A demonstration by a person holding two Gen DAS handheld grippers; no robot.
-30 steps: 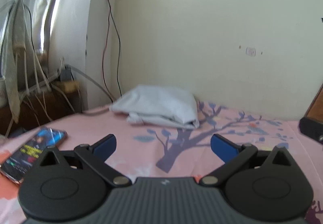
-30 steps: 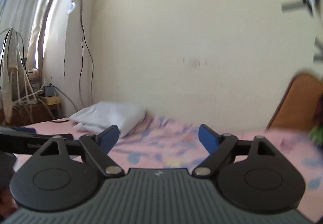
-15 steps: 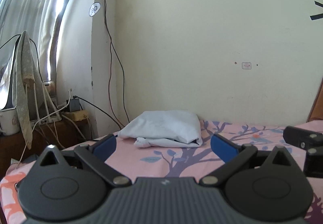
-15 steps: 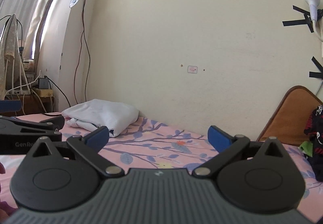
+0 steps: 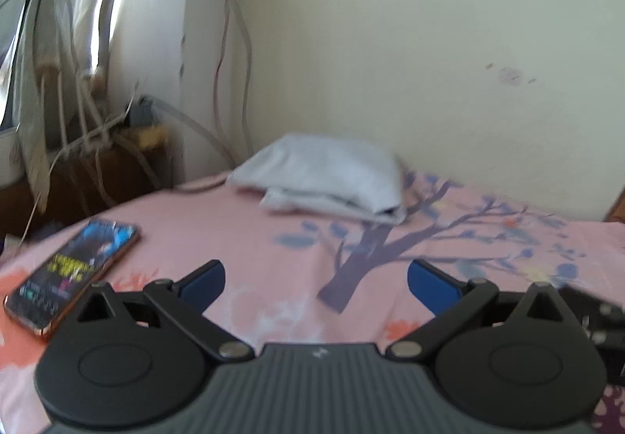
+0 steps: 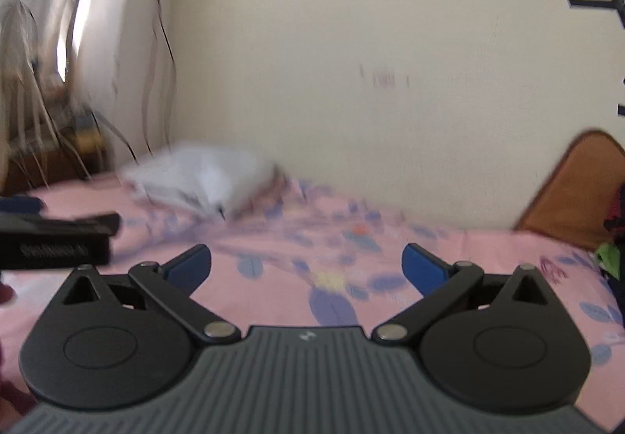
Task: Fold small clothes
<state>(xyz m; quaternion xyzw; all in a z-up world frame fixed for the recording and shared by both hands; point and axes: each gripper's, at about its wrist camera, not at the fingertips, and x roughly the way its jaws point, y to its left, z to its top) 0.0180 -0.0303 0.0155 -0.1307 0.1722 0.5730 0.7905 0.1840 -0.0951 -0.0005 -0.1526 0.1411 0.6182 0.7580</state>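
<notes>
Over the pink bedsheet [image 5: 250,238], left gripper [image 5: 316,279] and right gripper [image 6: 306,264] both gape wide, empty; folded white cloth [image 5: 324,180] lies beyond.

white folded cloth [image 5: 324,176]; pink tree-print bedsheet [image 5: 273,250]; blue-tipped black claw [image 5: 316,279]

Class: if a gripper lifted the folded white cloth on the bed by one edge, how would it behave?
The white cloth would probably sag and unfold: its loose layers show at the front. It looks light, being thin fabric. It seems unlikely to slide on the pink bedsheet.
</notes>
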